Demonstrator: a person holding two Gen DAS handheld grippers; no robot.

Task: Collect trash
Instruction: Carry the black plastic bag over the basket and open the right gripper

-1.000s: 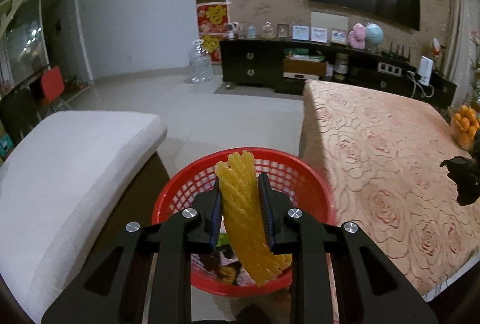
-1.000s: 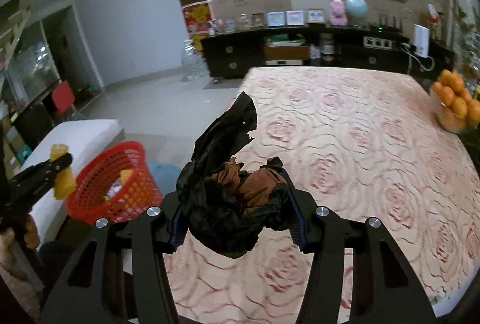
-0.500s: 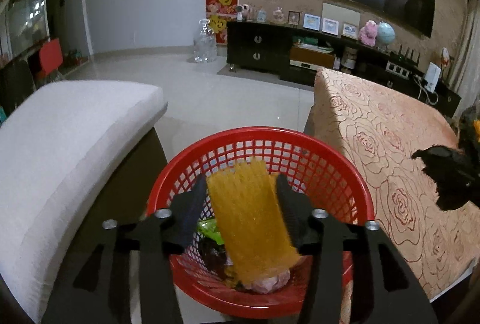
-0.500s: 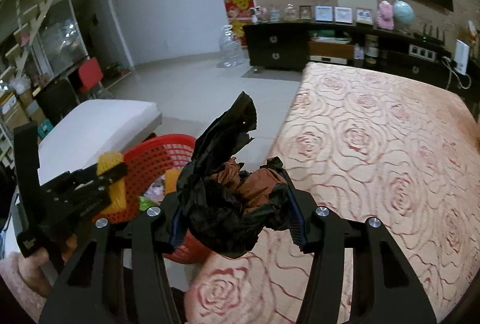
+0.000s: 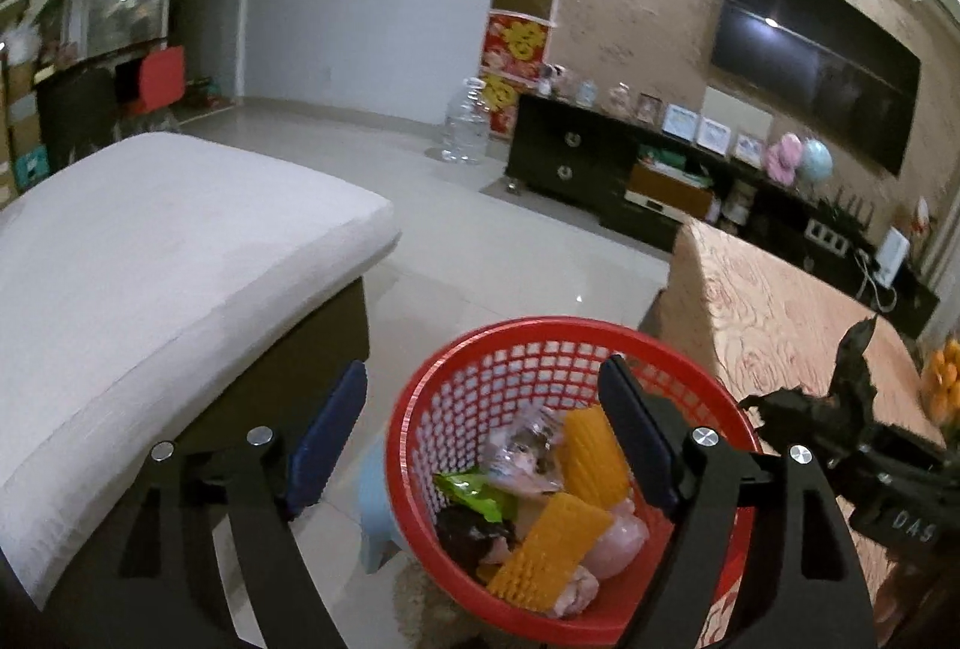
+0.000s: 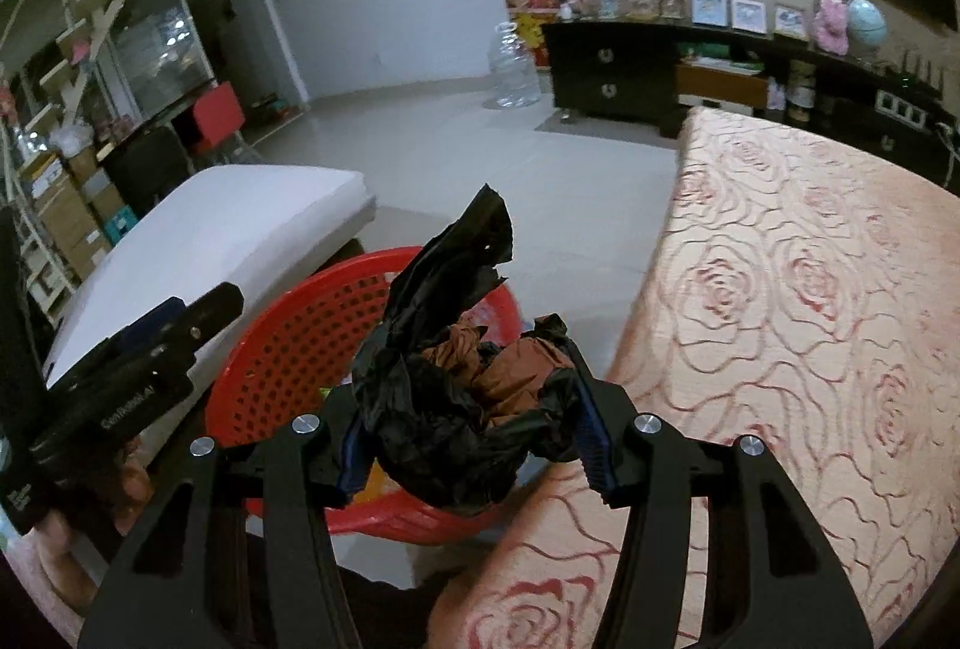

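A red mesh basket (image 5: 480,373) stands on the floor beside the table. It holds two yellow ribbed foam pieces (image 5: 549,550), a green wrapper and clear plastic. My left gripper (image 5: 480,433) is open and empty above the basket's left rim. My right gripper (image 6: 471,427) is shut on a crumpled black and brown bag (image 6: 444,379), held over the basket's near rim (image 6: 288,313). The bag also shows at the right of the left wrist view (image 5: 840,397), and the left gripper at the left of the right wrist view (image 6: 174,325).
A table with a rose-patterned cloth (image 6: 810,289) is to the right. A white cushioned bench (image 5: 150,259) is to the left. A light blue stool (image 5: 375,499) sits under the basket. A bowl of oranges (image 5: 945,379) is on the table. A dark TV cabinet (image 6: 690,72) stands far back.
My left gripper opened and the yellow foam piece dropped into the basket. My right gripper moved left with the bag, from over the table to over the basket.
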